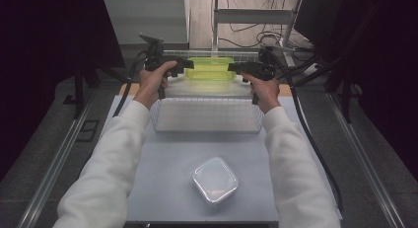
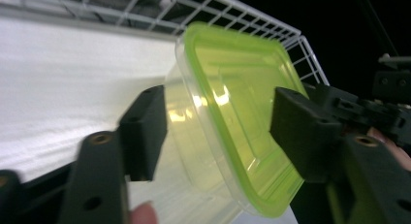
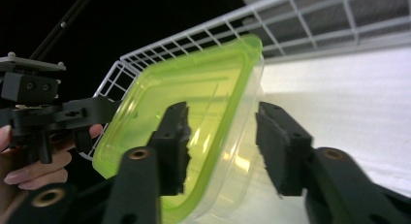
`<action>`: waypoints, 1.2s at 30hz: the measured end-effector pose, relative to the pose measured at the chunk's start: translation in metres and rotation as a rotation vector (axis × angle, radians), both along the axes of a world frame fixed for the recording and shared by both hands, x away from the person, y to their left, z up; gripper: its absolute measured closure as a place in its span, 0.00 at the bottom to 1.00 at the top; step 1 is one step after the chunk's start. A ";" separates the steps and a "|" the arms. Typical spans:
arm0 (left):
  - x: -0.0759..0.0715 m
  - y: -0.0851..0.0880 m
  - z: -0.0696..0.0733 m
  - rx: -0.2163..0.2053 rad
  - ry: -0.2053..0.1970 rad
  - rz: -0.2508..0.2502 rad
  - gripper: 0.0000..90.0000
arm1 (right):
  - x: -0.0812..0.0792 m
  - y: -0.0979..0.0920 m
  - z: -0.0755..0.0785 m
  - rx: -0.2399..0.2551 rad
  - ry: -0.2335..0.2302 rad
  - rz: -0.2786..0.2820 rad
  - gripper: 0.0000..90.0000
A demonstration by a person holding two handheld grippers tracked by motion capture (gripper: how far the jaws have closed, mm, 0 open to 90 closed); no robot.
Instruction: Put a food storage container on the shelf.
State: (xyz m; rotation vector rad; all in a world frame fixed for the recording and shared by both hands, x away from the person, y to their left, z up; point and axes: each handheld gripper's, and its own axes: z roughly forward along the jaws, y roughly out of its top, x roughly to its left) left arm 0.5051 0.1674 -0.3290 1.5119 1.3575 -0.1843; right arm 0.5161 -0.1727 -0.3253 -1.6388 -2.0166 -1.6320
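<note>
Green-lidded box [image 1: 211, 69] sits in the far wire basket [image 1: 223, 54], between the left tongs [image 1: 183, 65] and right tongs [image 1: 235, 67], both let go with pads off its sides, so putting it in looks done and only pulling away is left.

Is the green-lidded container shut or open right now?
Shut: the green lid sits flush on the clear container all round, seen in both gripper views.

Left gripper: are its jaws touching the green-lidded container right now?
Apart. The left gripper view shows both jaws of the left gripper standing off the green-lidded container, with a visible gap between each pad and its lid rim and clear wall.
</note>
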 end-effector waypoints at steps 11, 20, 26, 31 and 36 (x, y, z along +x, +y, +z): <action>-0.032 0.010 0.027 0.129 -0.177 -0.004 0.35 | -0.029 -0.007 0.025 -0.046 -0.154 0.021 0.46; -0.084 0.017 0.042 0.234 -0.281 -0.061 0.34 | -0.062 -0.026 0.031 -0.149 -0.231 0.088 0.35; -0.122 0.022 0.029 0.263 -0.329 -0.082 0.34 | -0.101 -0.039 0.021 -0.232 -0.299 0.118 0.31; -0.153 0.028 0.005 0.245 -0.335 -0.107 0.34 | -0.134 -0.059 0.004 -0.252 -0.315 0.137 0.30; -0.181 0.032 -0.020 0.256 -0.332 -0.139 0.34 | -0.162 -0.075 -0.024 -0.267 -0.298 0.149 0.30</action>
